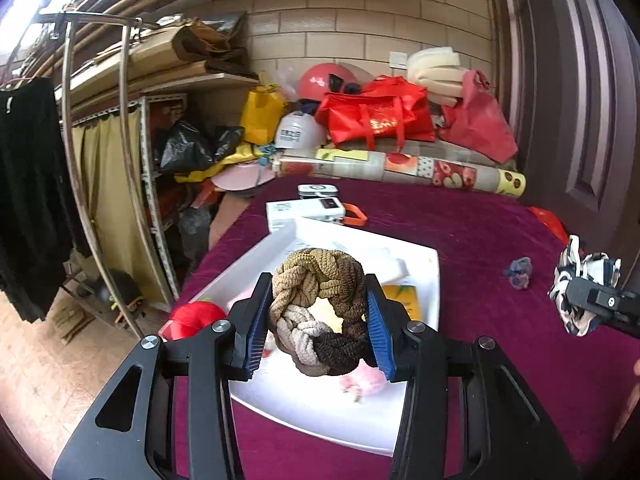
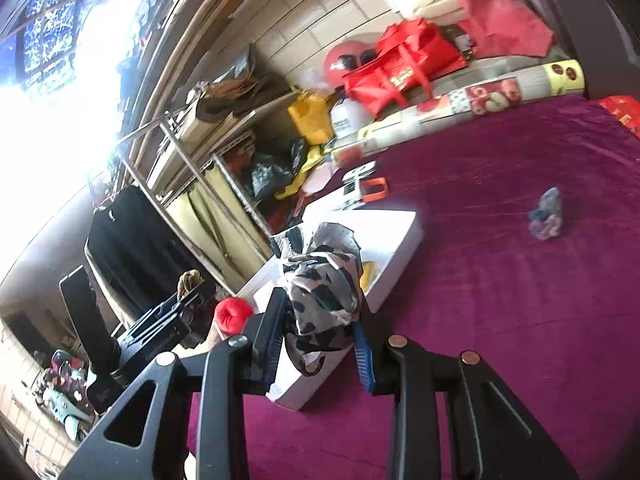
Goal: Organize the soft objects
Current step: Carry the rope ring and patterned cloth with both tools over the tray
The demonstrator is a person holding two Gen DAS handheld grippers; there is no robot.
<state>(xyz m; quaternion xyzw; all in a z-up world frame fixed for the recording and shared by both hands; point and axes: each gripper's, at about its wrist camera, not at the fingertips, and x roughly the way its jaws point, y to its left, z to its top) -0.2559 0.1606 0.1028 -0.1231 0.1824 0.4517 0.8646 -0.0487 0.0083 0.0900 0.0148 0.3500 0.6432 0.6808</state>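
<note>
The left claw point(image 1: 318, 320) fills the lower part of its frame: matte black angular arms with triangular cut-outs, round silver screw heads at the joints, and ribbed blue pads point(image 1: 378, 330) lining the inner faces of both fingers. The right claw point(image 2: 320, 344) is built alike, with black links, coppery and silver screw heads, and blue ribbed pads point(image 2: 364, 360).

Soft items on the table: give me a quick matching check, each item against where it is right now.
Items:
1. braided brown scrunchie
2. black-and-white patterned scrunchie
3. blue-purple scrunchie
4. red scrunchie

Places:
A. lying loose on the purple tablecloth
B. clamped in the right gripper
C. beside the white tray, at its left edge
D. clamped in the left gripper

Pairs: 1-D, 2-B, 3-A, 4-C
</note>
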